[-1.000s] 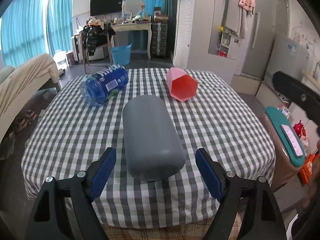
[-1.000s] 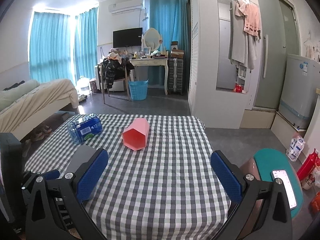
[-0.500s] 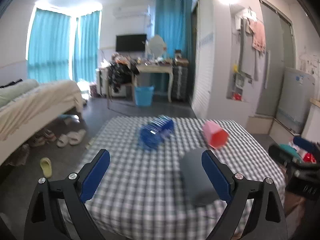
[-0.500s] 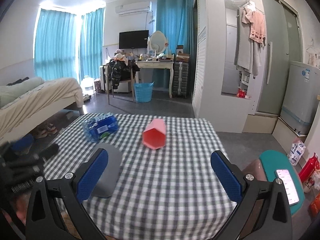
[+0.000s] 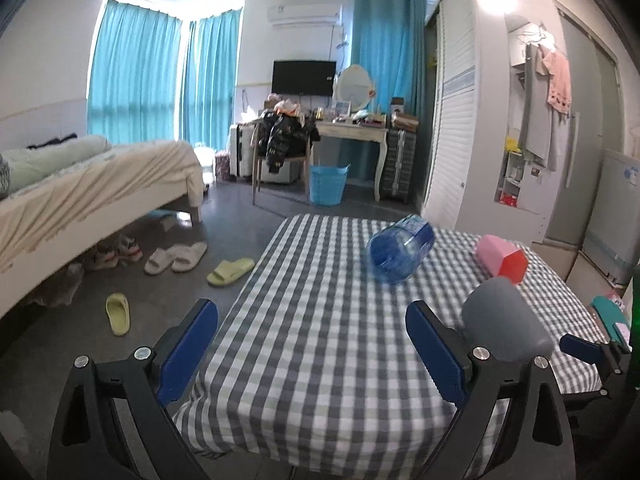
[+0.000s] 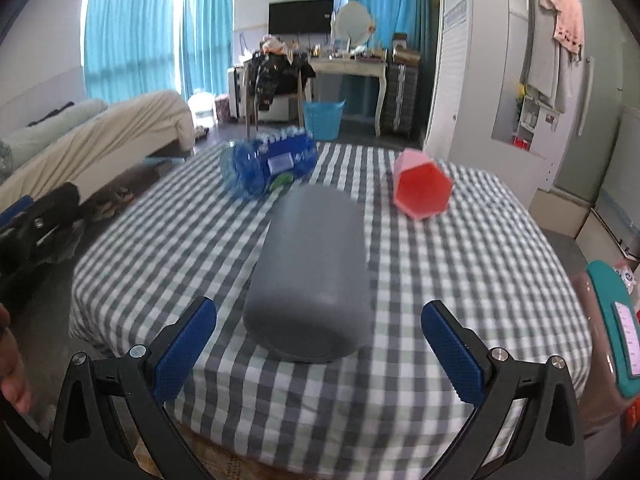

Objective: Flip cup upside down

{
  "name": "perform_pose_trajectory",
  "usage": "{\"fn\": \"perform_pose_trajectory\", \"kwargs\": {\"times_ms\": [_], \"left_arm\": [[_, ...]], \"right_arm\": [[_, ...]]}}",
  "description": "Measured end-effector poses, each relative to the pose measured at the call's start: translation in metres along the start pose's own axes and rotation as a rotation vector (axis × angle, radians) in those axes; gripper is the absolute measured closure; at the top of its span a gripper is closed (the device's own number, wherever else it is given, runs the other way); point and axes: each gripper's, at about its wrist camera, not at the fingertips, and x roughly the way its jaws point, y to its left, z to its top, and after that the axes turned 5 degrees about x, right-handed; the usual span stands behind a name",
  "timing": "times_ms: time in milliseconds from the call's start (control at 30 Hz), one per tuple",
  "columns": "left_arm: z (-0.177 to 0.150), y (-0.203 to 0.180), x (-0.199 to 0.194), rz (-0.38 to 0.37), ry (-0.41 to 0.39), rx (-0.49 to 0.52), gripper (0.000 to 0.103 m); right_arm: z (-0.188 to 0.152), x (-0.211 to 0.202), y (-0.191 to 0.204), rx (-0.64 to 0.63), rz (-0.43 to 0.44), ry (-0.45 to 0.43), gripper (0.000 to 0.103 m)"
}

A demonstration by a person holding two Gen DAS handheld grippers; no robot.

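A grey cup (image 6: 312,276) lies on its side on the checked tablecloth (image 6: 460,280), its closed base toward me. My right gripper (image 6: 318,354) is open and empty, its jaws spread wide just in front of the cup's base. In the left wrist view the grey cup (image 5: 504,322) lies at the right, behind the right finger. My left gripper (image 5: 312,354) is open and empty, at the table's left front corner, away from the cup. It also shows at the left edge of the right wrist view (image 6: 28,232).
A pink hexagonal cup (image 6: 420,186) and a blue plastic bottle (image 6: 268,166) lie on their sides farther back on the table. A teal-lidded bin (image 6: 612,320) with a phone stands right of the table. A bed (image 5: 80,192) and slippers (image 5: 176,258) are at the left.
My left gripper swung left, away from the grey cup, to the table's left corner. My right gripper moved left and closer, so the grey cup now lies centred between its open jaws.
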Motion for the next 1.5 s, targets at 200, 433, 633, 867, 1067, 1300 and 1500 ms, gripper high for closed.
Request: {"fn": "perform_pose_trajectory", "kwargs": {"times_ms": [200, 433, 633, 867, 1067, 1300, 1500], "left_arm": [[-0.009, 0.007, 0.016, 0.007, 0.037, -0.021, 0.005], [-0.016, 0.007, 0.024, -0.001, 0.059, -0.019, 0.005], [-0.019, 0.003, 0.029, -0.01, 0.08, -0.015, 0.005], [-0.017, -0.004, 0.031, -0.014, 0.096, -0.011, 0.005], [-0.018, -0.008, 0.035, -0.025, 0.113, -0.013, 0.005], [-0.019, -0.013, 0.042, -0.025, 0.128, -0.006, 0.005], [-0.021, -0.012, 0.043, -0.014, 0.128, -0.011, 0.005]], "right_arm": [[-0.004, 0.026, 0.0, 0.011, 0.009, 0.057, 0.025], [-0.002, 0.027, 0.001, 0.009, 0.019, 0.057, 0.033], [0.011, 0.011, 0.004, -0.018, 0.029, 0.007, 0.033], [0.021, 0.002, 0.001, -0.014, 0.05, -0.028, 0.033], [0.026, 0.0, 0.004, -0.01, 0.072, -0.031, 0.033], [0.032, 0.007, 0.007, -0.026, 0.078, -0.028, 0.033], [0.037, 0.013, 0.009, -0.034, 0.089, -0.029, 0.033]]}}
